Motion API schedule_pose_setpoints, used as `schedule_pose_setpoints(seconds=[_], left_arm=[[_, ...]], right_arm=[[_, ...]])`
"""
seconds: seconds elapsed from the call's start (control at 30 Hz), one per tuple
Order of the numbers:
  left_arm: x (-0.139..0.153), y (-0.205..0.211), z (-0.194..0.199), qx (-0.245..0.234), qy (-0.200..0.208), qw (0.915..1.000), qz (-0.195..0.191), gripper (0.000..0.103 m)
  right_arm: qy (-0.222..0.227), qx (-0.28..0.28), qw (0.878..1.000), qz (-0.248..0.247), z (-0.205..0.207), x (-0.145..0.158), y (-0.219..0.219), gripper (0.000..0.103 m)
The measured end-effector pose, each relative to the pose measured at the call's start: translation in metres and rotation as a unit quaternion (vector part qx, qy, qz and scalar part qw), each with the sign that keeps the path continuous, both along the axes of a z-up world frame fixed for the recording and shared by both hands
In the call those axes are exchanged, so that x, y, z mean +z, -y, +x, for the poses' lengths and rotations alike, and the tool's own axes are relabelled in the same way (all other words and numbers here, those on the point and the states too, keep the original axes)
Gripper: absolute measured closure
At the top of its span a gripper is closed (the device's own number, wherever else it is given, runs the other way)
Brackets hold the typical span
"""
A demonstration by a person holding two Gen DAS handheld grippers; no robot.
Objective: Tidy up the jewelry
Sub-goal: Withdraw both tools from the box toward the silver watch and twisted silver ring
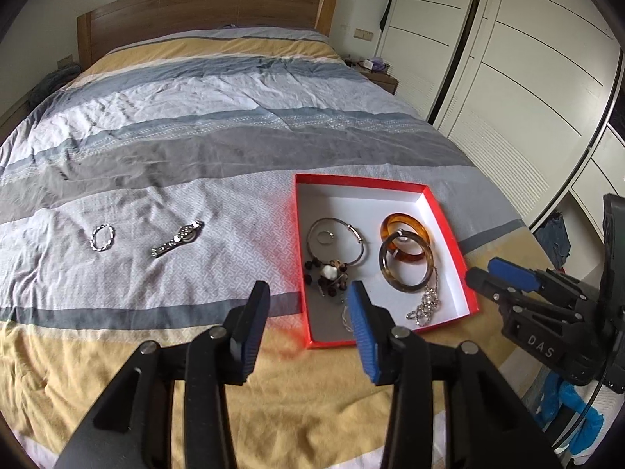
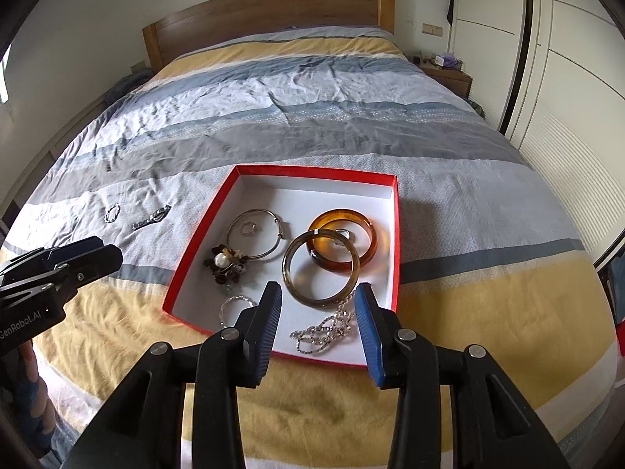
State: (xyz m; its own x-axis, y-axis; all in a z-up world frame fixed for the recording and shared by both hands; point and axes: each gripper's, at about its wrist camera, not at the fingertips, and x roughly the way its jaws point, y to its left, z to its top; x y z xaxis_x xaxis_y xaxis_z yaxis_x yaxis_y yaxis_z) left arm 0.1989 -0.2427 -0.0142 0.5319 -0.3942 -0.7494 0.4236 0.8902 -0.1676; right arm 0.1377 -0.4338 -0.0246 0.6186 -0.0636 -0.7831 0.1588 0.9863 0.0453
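Note:
A red box (image 1: 449, 230) (image 2: 394, 234) with a white floor lies on the bed. It holds an amber bangle (image 1: 420, 226) (image 2: 363, 222), a brown bangle (image 1: 406, 287) (image 2: 312, 299), a thin silver bangle (image 1: 361, 248) (image 2: 238, 222), a dark beaded brooch with a pearl (image 1: 332, 271) (image 2: 224, 262), a silver chain (image 1: 425, 305) (image 2: 324, 330) and a small twisted ring (image 2: 230, 306). A silver watch (image 1: 177, 238) (image 2: 152, 217) and a twisted silver bracelet (image 1: 102, 237) (image 2: 112, 213) lie on the quilt to the left. My left gripper (image 1: 308, 301) (image 2: 84, 250) is open and empty at the box's near left corner. My right gripper (image 2: 318, 297) (image 1: 484, 269) is open and empty over the box's near edge.
The striped quilt (image 1: 195, 136) covers the bed up to a wooden headboard (image 1: 203, 11). White wardrobe doors (image 1: 527, 78) stand along the right. A nightstand (image 1: 381, 78) with small items sits at the far right of the bed.

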Motion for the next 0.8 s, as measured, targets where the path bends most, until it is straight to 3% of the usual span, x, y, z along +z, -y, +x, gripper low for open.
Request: schedule_pose_setpoints(seconds=[0.33,0.8], left_arm=[[0.034,-0.04,-0.046,0.019,0.043,0.9988,0.013,0.062],[0.06,-0.092,-0.09,0.057,0.077,0.9952,0.014,0.061]], right_arm=[[0.011,0.015,1.0,0.004,-0.036,0.021,-0.036,0.064],[0.031,0.041,0.999,-0.001,-0.073,0.049,-0.079,0.063]])
